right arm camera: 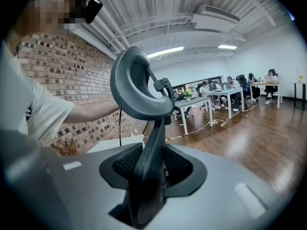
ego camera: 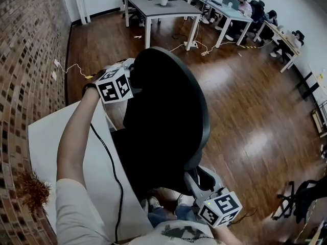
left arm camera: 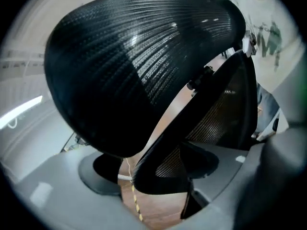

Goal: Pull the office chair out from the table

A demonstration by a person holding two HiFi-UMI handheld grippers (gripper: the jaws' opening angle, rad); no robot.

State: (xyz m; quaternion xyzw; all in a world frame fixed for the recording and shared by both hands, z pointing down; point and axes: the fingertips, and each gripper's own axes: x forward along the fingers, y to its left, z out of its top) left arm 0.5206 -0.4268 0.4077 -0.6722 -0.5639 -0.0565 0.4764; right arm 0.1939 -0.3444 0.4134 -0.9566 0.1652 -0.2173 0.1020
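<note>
The black mesh office chair (ego camera: 158,131) stands with its back toward me, next to the white table (ego camera: 51,147). My left gripper (ego camera: 132,75) is at the upper left edge of the chair back. In the left gripper view it (left arm camera: 156,176) is open: the back's rim (left arm camera: 163,166) lies between the jaws, with floor showing on one side, and the headrest (left arm camera: 134,66) looms above. My right gripper (ego camera: 198,181) is at the back's lower right edge. In the right gripper view it (right arm camera: 148,171) is shut on the back's frame (right arm camera: 151,143), below the headrest (right arm camera: 136,87).
A brick wall (ego camera: 25,60) runs along the left, with a dried plant (ego camera: 33,190) by the table's corner. Wooden floor (ego camera: 245,111) spreads to the right. Grey tables (ego camera: 153,6) and seated people (ego camera: 245,6) are at the far end. Another black chair (ego camera: 301,198) stands lower right.
</note>
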